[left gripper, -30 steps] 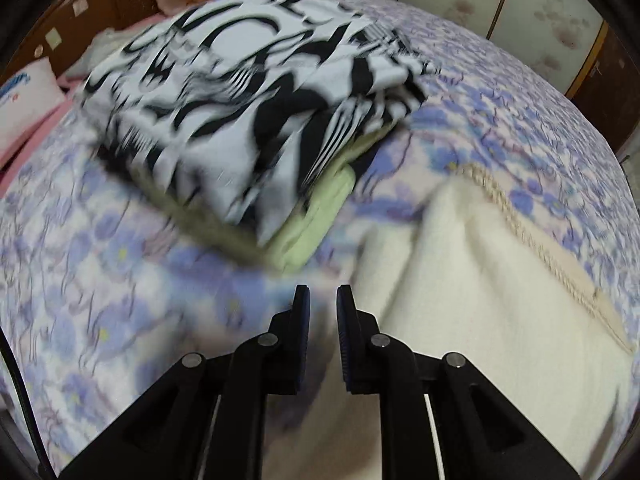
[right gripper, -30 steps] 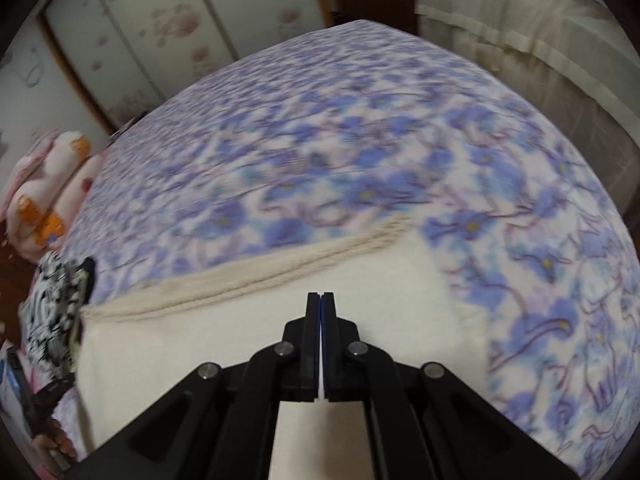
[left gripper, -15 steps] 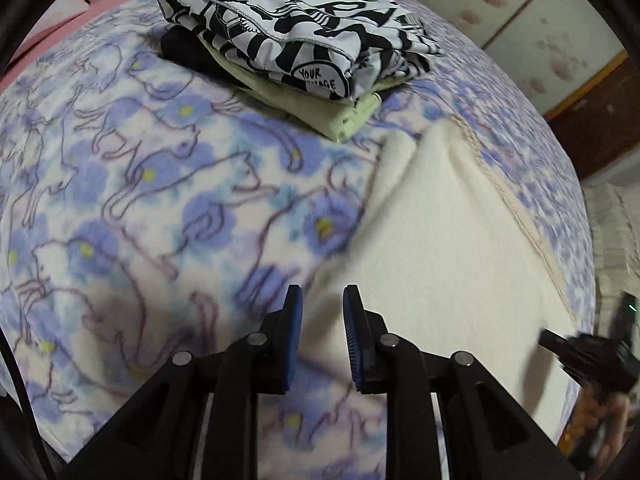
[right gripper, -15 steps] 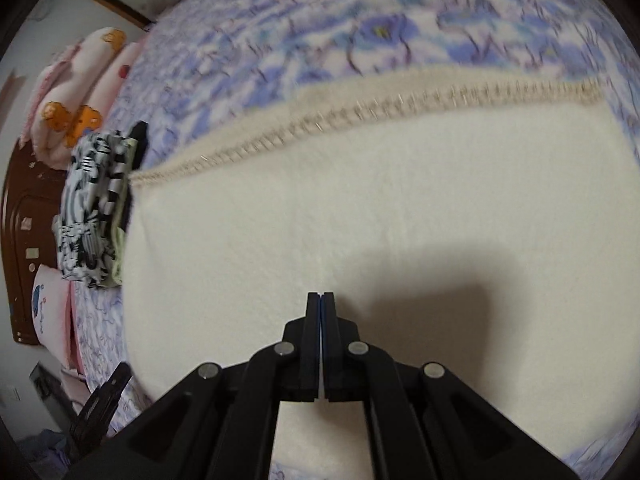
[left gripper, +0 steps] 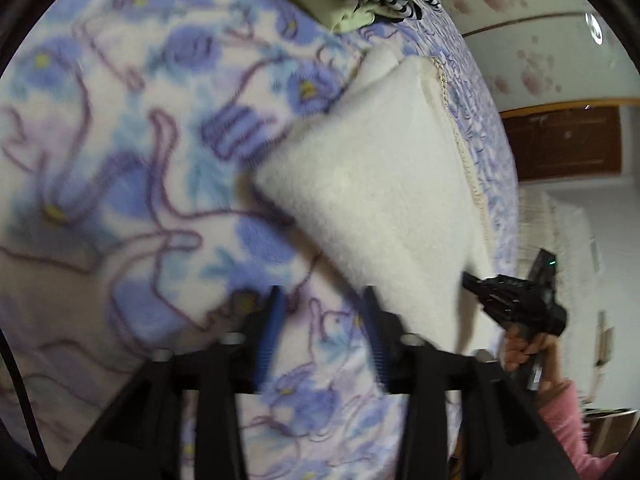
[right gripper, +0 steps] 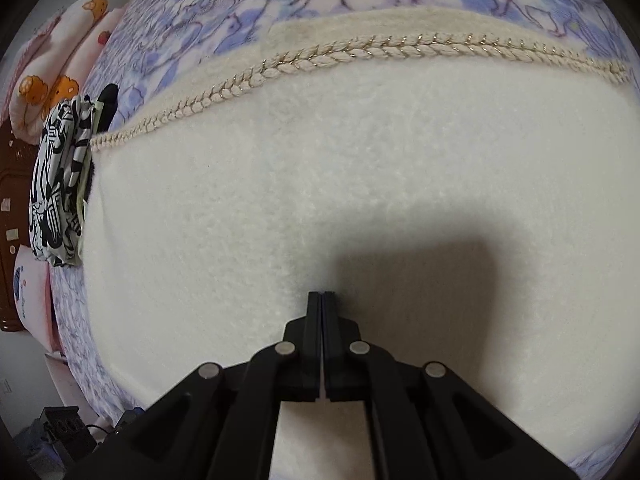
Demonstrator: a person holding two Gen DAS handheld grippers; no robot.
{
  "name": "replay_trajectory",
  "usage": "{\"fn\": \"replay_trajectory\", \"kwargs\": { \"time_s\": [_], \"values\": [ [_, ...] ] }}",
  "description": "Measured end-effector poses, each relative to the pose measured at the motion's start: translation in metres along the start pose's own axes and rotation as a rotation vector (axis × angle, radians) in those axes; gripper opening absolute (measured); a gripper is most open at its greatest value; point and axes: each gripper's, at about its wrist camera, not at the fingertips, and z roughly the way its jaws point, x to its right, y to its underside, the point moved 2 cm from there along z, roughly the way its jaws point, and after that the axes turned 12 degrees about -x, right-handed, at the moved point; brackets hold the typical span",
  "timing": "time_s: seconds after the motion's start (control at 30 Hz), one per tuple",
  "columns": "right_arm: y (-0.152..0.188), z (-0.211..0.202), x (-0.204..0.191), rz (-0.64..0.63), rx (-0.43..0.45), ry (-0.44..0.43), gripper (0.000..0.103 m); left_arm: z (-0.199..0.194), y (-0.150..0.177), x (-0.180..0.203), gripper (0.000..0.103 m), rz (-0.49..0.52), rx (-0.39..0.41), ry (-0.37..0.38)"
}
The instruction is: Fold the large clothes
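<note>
A bed covered by a blue-flowered blanket (left gripper: 132, 184) fills both views, and everything else sits relative to the cream fleece garment (right gripper: 360, 184) spread on it. Beyond the garment's far-left corner lies a stack of folded clothes (right gripper: 60, 184): a black-and-white printed piece on top, a pale green one (left gripper: 340, 16) under it, close enough that the stack's edge nearly meets the fleece in the right wrist view. Farther off past the stack are pink cartoon-print pillows (right gripper: 60, 52) and a dark wooden headboard. The garment itself is thick and fuzzy, lying flat with 1 long edge trimmed in a braided cord (right gripper: 360, 50) that has a thin gold chain along it (a plain cream band runs just outside the braid). The right gripper (right gripper: 321, 296) points steeply down over the fleece with its jaws pressed together and nothing between them, its shadow falling on the cloth. The left gripper (left gripper: 322, 300) hovers over the blanket beside the garment's near-left edge, jaws opening, with only blanket showing in the gap; the view is blurred.
</note>
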Motion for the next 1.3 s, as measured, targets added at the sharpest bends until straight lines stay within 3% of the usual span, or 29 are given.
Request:
{"fn": "replay_trajectory", "kwargs": {
  "time_s": [0.07, 0.17, 0.33, 0.53, 0.6, 0.67, 0.83, 1.03, 1.13, 1.2, 1.3],
  "values": [
    [0.000, 0.000, 0.003, 0.006, -0.004, -0.009, 0.000, 0.006, -0.002, -0.003, 0.065, 0.001, 0.003, 0.048],
    [0.000, 0.000, 0.005, 0.012, 0.002, -0.018, 0.000, 0.018, -0.014, -0.006, 0.067, -0.010, -0.003, 0.096],
    [-0.001, 0.000, 0.007, 0.016, 0.000, -0.016, 0.000, 0.031, -0.040, -0.005, 0.067, 0.001, 0.020, 0.182],
    [-0.004, 0.001, 0.008, 0.029, -0.019, -0.039, 0.000, 0.039, -0.064, 0.002, 0.066, 0.043, 0.007, 0.230],
    [-0.007, 0.002, 0.009, 0.040, -0.031, -0.050, 0.000, 0.043, -0.069, 0.004, 0.062, 0.050, 0.006, 0.221],
    [-0.008, 0.003, 0.008, 0.046, -0.045, -0.052, 0.000, 0.041, -0.062, -0.003, 0.050, 0.039, 0.023, 0.195],
    [-0.013, 0.007, 0.000, 0.040, -0.075, -0.009, 0.000, 0.037, -0.058, -0.018, 0.040, -0.030, 0.052, 0.253],
    [-0.016, 0.011, -0.008, 0.000, -0.084, 0.031, 0.000, 0.033, -0.047, -0.009, 0.038, -0.066, 0.103, 0.188],
    [-0.015, 0.011, -0.006, 0.000, -0.075, 0.004, 0.000, 0.024, -0.035, -0.001, 0.030, -0.083, 0.131, 0.135],
    [-0.014, 0.012, -0.002, -0.007, -0.065, -0.018, 0.000, 0.017, -0.029, 0.008, 0.019, -0.073, 0.151, 0.124],
    [-0.012, 0.013, 0.002, -0.016, -0.049, -0.054, 0.000, 0.004, -0.019, 0.028, 0.017, -0.037, 0.200, 0.091]
  ]
}}
